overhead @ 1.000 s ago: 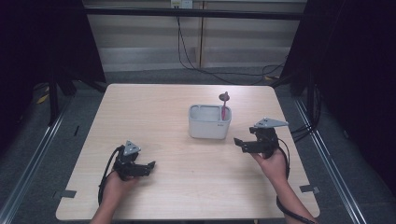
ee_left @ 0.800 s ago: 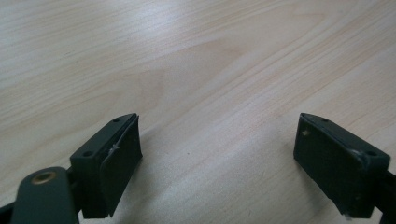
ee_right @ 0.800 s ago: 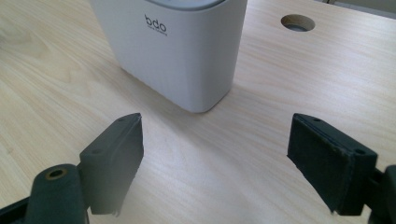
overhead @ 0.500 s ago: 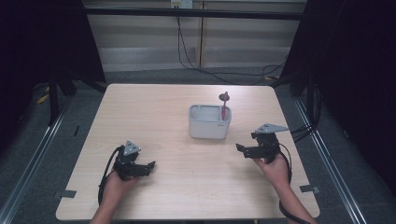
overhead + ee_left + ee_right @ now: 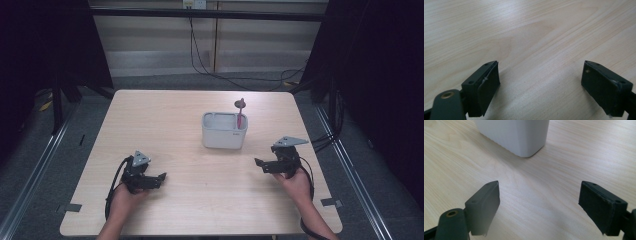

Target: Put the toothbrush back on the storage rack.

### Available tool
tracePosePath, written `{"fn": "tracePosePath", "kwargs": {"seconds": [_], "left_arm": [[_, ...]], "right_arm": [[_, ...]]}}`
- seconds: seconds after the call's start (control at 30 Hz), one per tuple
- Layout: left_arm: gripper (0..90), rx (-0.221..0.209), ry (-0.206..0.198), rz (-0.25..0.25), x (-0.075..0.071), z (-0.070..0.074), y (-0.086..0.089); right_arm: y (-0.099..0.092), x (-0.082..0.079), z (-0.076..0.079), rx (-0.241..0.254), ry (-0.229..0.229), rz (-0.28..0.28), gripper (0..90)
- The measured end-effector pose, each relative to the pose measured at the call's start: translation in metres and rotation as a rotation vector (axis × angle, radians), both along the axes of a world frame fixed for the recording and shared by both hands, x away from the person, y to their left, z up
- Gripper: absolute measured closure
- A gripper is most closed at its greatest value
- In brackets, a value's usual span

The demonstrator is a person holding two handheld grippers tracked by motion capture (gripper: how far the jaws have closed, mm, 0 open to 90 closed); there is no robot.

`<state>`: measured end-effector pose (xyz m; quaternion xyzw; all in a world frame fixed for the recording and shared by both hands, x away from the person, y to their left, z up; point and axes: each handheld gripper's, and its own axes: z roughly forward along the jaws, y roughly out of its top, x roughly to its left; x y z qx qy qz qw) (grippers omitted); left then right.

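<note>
Our left tool (image 5: 159,178) sat low over the tabletop (image 5: 165,130) near its front left, jaws spread wide with only bare wood between them. Our right tool (image 5: 259,164) hovered at the front right, jaws likewise spread and empty, aimed toward the white container (image 5: 224,136) near the middle of the tabletop. A pink-handled utensil (image 5: 240,114) stood upright in that container's right side.

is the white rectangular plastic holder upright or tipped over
Upright. The white rectangular plastic holder sits flat on the light wooden table, open top upward, with a pink stick-like utensil standing inside at its right end.
</note>
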<state>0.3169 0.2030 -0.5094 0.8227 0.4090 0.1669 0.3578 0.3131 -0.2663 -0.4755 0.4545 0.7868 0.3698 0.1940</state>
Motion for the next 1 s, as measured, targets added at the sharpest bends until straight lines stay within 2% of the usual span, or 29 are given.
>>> {"fn": "tracePosePath", "kwargs": {"seconds": [0.13, 0.5, 0.8, 1.0], "left_arm": [[14.7, 0.0, 0.0, 0.001, 0.0, 0.0, 0.0], [14.7, -0.001, -0.001, 0.001, 0.0, 0.0, 0.0], [14.7, -0.001, -0.001, 0.001, 0.0, 0.0, 0.0], [14.7, 0.0, -0.001, 0.001, 0.0, 0.0, 0.0]], "right_arm": [[-0.003, 0.0, -0.002, 0.006, 0.001, -0.003, 16.8], [-0.004, -0.002, -0.008, -0.053, -0.002, 0.003, 17.3], [-0.005, -0.003, -0.011, -0.06, 0.017, 0.005, 16.8], [-0.004, -0.003, -0.015, -0.091, 0.035, 0.024, 16.7]]}}
